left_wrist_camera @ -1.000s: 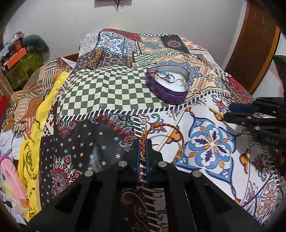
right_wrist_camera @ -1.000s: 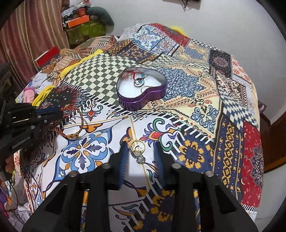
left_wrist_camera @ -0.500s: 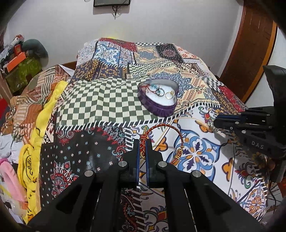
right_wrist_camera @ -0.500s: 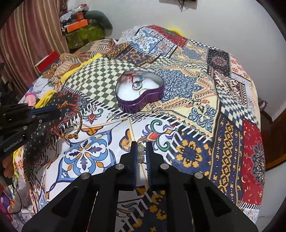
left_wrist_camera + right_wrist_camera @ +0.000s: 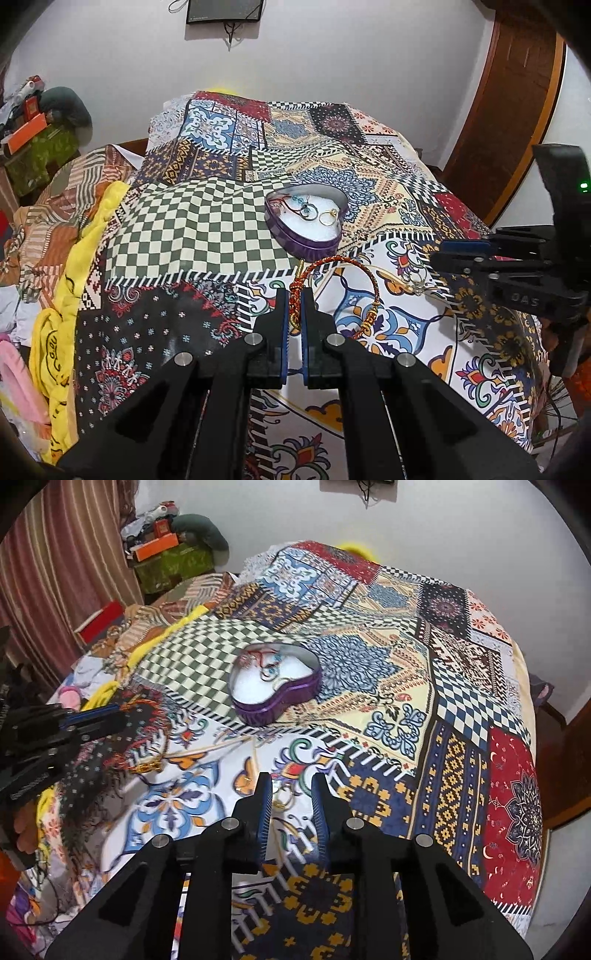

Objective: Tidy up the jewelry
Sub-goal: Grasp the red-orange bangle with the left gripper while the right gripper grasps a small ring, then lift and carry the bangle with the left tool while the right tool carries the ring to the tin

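Left tongs (image 5: 294,308) clench the red-and-gold bangle (image 5: 343,291) bound for the heart-shaped tin (image 5: 306,225) (right tongs (image 5: 290,794) parted around a ring (image 5: 282,801)).

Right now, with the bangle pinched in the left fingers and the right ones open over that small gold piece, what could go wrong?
1. The left gripper holds the red-and-gold bangle only at its edge; it could swing or slip out on the way to the purple heart tin.
2. The gold earring lies between the right gripper fingers on busy bedspread print; it is easy to miss.
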`<act>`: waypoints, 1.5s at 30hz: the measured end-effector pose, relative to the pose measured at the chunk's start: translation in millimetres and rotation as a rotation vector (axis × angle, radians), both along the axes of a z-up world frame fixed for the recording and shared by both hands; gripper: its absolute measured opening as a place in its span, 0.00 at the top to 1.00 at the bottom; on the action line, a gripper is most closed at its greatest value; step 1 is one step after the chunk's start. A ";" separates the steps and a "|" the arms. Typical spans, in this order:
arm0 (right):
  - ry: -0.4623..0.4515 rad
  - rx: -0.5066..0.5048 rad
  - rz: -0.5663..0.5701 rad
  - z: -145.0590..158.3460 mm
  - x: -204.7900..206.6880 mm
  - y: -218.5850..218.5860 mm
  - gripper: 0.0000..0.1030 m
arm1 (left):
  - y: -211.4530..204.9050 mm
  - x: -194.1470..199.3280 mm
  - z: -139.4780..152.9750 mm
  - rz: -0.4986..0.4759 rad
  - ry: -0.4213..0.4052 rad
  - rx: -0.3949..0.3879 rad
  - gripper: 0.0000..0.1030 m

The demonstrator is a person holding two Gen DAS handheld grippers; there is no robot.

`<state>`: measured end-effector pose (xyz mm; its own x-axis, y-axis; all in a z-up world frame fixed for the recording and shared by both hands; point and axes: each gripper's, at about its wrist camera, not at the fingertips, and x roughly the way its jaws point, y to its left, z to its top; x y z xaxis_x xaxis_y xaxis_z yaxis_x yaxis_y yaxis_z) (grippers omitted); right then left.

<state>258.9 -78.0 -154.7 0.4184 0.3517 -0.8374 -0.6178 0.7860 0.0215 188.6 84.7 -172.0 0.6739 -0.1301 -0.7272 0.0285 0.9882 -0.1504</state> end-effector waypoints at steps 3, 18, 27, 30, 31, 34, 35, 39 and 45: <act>0.018 0.001 -0.011 -6.9 3.4 -1.4 0.81 | -2.4 0.4 -3.3 -0.002 0.006 0.003 0.96; 0.018 -0.046 0.068 -17.0 -5.4 5.7 0.80 | -2.7 4.1 -17.2 -0.014 0.027 -0.021 0.96; 0.004 -0.054 0.065 -23.5 -4.7 8.8 0.81 | -5.4 4.7 -15.0 -0.018 0.017 -0.011 0.96; -0.003 -0.050 0.063 -23.2 -5.3 9.0 0.87 | -5.2 5.2 -13.5 -0.015 0.013 -0.017 0.96; -0.006 -0.049 0.062 -22.7 -5.6 8.8 0.89 | -5.6 5.6 -12.6 -0.014 0.011 -0.017 0.96; -0.017 -0.041 0.047 -18.4 -6.0 6.2 0.92 | -6.9 7.5 -8.9 -0.015 0.004 -0.019 0.96; -0.019 -0.036 0.043 -16.9 -5.8 5.2 0.92 | -7.0 8.2 -7.6 -0.015 0.002 -0.022 0.96; -0.042 -0.016 0.032 -8.4 -6.0 3.0 0.92 | -8.1 13.0 0.2 -0.012 -0.015 -0.022 0.96; -0.081 0.023 0.017 9.5 -0.4 4.9 0.92 | -9.1 26.7 11.5 -0.008 -0.044 -0.013 0.96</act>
